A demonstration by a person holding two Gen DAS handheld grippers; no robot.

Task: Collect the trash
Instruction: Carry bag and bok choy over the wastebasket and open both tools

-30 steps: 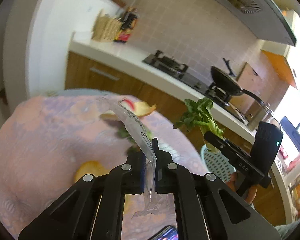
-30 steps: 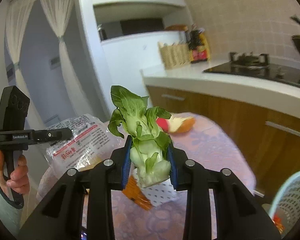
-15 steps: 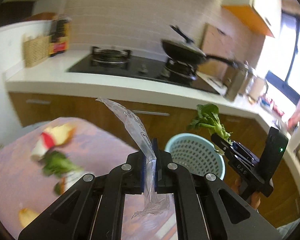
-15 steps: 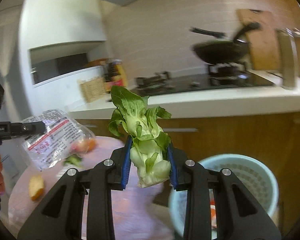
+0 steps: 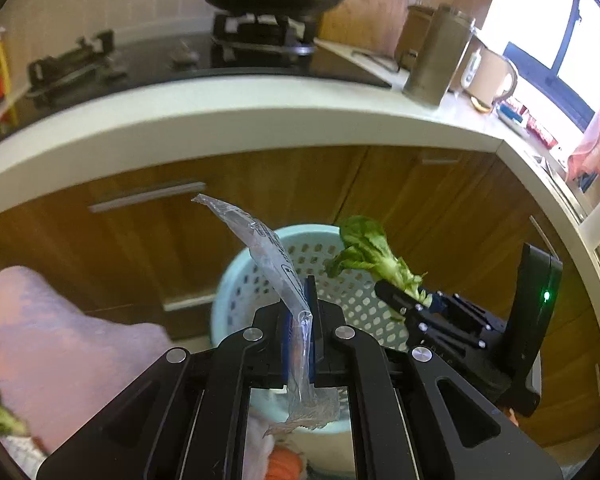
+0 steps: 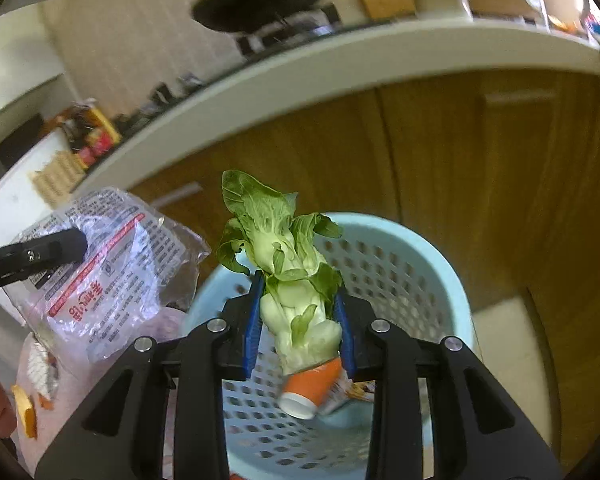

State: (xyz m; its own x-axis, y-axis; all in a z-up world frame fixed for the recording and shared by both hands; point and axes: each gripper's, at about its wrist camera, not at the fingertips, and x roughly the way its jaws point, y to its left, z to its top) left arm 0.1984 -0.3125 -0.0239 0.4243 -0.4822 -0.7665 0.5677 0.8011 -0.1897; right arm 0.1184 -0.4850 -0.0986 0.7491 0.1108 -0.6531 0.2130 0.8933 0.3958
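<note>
On the left, my left gripper [image 5: 298, 320] is pinched flat on a clear plastic wrapper [image 5: 270, 258], which stands up over the near rim of the pale blue basket [image 5: 236, 280]; the pink-covered tabletop [image 5: 60, 332] sits off to the left. To the right, my right gripper [image 6: 300, 320] clamps the pale stem of a bok choy [image 6: 288, 280], leaves upward, directly above the basket's opening, where an orange cup [image 6: 308, 386] already lies. I judge both loads are nearly placed for dropping. I want each gripper well inside the rim before I let go, since the light wrapper may cling to a pad or drift outside, so I would release it low and the bok choy cleanly.
</note>
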